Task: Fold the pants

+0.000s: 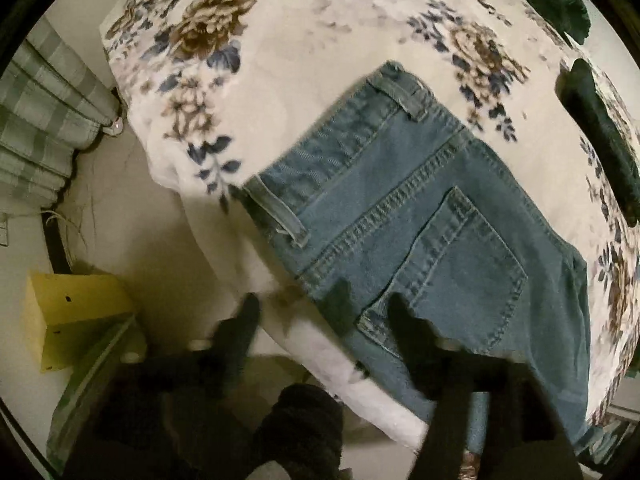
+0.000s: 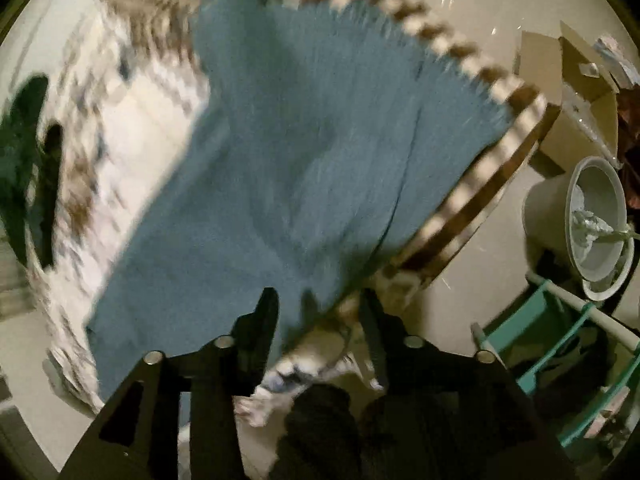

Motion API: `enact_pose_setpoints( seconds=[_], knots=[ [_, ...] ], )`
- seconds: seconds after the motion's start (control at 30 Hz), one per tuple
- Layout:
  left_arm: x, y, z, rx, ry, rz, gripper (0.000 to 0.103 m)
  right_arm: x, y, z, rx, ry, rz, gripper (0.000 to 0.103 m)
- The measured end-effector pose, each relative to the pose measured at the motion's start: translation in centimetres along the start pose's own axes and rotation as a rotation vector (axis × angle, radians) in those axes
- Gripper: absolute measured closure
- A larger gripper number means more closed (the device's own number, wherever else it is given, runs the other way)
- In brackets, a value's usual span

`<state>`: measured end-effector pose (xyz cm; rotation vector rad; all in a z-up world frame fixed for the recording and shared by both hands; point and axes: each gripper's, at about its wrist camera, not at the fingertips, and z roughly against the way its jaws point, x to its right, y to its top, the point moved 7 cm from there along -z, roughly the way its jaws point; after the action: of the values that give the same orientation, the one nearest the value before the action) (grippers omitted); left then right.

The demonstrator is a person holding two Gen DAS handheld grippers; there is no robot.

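Observation:
Blue denim pants (image 1: 420, 216) lie flat on a bed with a white floral blanket (image 1: 304, 52), waistband and back pocket toward me in the left wrist view. My left gripper (image 1: 324, 308) is open, its right finger over the pocket edge and its left finger off the bed's side. In the blurred right wrist view the pants' legs (image 2: 304, 152) spread over the blanket (image 2: 132, 132), frayed hems at the far edge. My right gripper (image 2: 320, 304) is open at the near edge of the denim, holding nothing.
Dark green cloth (image 1: 600, 136) lies on the bed's far right. A yellow box (image 1: 72, 312) and striped curtain (image 1: 40, 128) stand left of the bed. A cardboard box (image 2: 576, 92), a white bin (image 2: 596, 224) and a teal rack (image 2: 560, 344) stand on the floor to the right.

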<state>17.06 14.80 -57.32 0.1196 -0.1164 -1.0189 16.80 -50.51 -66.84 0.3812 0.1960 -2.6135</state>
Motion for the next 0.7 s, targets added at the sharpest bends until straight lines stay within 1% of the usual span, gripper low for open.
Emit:
enact_pose_setpoints(
  seconds=[0.07, 0.1, 0.17, 0.23, 0.27, 0.3, 0.33, 0.4, 0.47, 0.5, 0.53, 0.57, 0.6, 0.7],
  knots=[
    [0.2, 0.4, -0.4, -0.001, 0.012, -0.009, 0.035, 1.3, 1.9, 1.7, 0.063, 0.018, -0.047, 0.049],
    [0.2, 0.6, -0.8, -0.009, 0.016, -0.010, 0.035, 2.2, 3.2, 2.2, 0.090, 0.022, -0.076, 0.049],
    [0.6, 1.1, -1.4, -0.021, 0.003, -0.001, 0.035, 3.9, 5.9, 2.7, 0.128, 0.002, -0.136, 0.048],
    [1.2, 1.4, -1.7, -0.017, 0.016, -0.018, 0.035, 5.3, 8.0, 2.3, 0.143, -0.035, -0.157, 0.048],
    [1.5, 1.5, -1.8, -0.018, 0.018, -0.024, 0.035, 6.2, 9.0, 1.7, 0.132, -0.068, -0.158, 0.048],
    [1.7, 1.5, -1.9, -0.018, 0.014, -0.028, 0.035, 7.3, 9.7, 1.4, 0.129, -0.123, -0.180, 0.048],
    [2.2, 1.6, -1.9, -0.015, 0.014, -0.039, 0.035, 8.2, 10.1, 1.2, 0.140, -0.120, -0.222, 0.048],
    [2.8, 1.7, -2.0, -0.012, 0.031, -0.065, 0.035, 8.3, 10.7, 0.7, 0.135, -0.038, -0.260, 0.048],
    [3.3, 1.8, -2.4, -0.017, 0.036, -0.084, 0.035, 8.2, 10.8, 0.0, 0.133, -0.012, -0.263, 0.048],
    [3.6, 1.8, -2.6, -0.019, 0.042, -0.094, 0.035, 8.0, 10.9, -0.1, 0.151, 0.005, -0.258, 0.048],
    [3.8, 1.8, -2.7, -0.021, 0.046, -0.100, 0.035, 7.9, 10.8, -0.4, 0.158, 0.003, -0.241, 0.055],
    [4.0, 1.8, -2.8, -0.021, 0.050, -0.107, 0.035, 7.8, 10.6, -0.7, 0.160, -0.013, -0.228, 0.085],
    [4.1, 1.8, -2.9, -0.020, 0.059, -0.118, 0.035, 7.7, 10.4, -0.7, 0.168, -0.035, -0.208, 0.099],
    [4.8, 1.6, -2.8, -0.016, 0.061, -0.139, 0.035, 8.4, 9.3, 2.2, 0.271, -0.123, -0.185, 0.100]
  ],
)
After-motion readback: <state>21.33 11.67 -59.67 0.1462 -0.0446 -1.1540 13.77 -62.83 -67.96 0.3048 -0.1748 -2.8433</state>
